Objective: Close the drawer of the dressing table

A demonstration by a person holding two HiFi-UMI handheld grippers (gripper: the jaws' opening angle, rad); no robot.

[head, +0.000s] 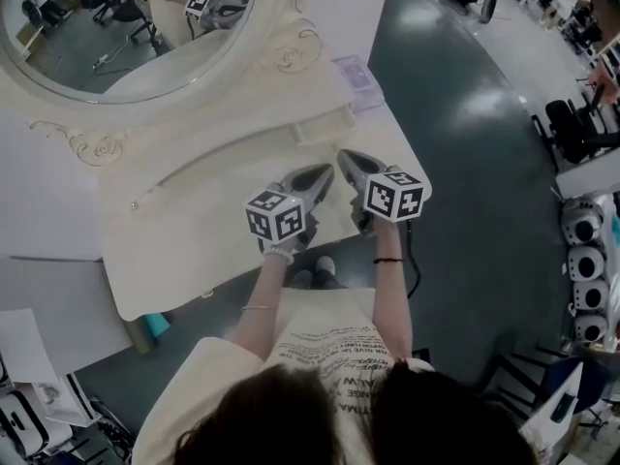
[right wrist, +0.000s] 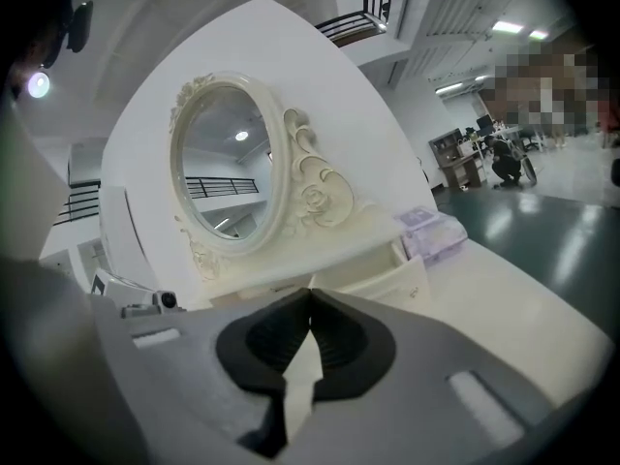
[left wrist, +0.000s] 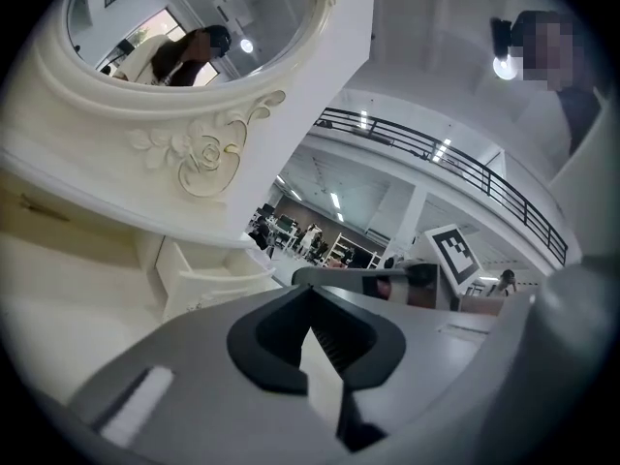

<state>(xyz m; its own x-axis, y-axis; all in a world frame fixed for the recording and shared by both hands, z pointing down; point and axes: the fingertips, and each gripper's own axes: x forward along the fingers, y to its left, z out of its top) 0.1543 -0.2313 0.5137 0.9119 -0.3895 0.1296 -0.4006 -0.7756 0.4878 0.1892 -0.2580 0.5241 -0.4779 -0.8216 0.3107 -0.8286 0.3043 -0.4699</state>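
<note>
The cream dressing table [head: 184, 235] has an oval mirror [head: 116, 17] at its back. A small drawer [head: 324, 126] in the low tier under the mirror stands pulled out; it also shows as the drawer [left wrist: 208, 277] and the drawer [right wrist: 392, 277] in the gripper views. Both grippers hover over the tabletop just in front of it, tips close together. My left gripper [head: 326, 171] [left wrist: 310, 290] is shut and holds nothing. My right gripper [head: 343, 154] [right wrist: 311, 293] is shut and empty too, a little nearer the drawer front.
A purple box [head: 354, 73] [right wrist: 432, 232] lies on the tier to the right of the drawer. The table's front edge is by the person's legs, and dark floor [head: 465, 124] lies to the right. White round objects [head: 584, 260] sit at the far right.
</note>
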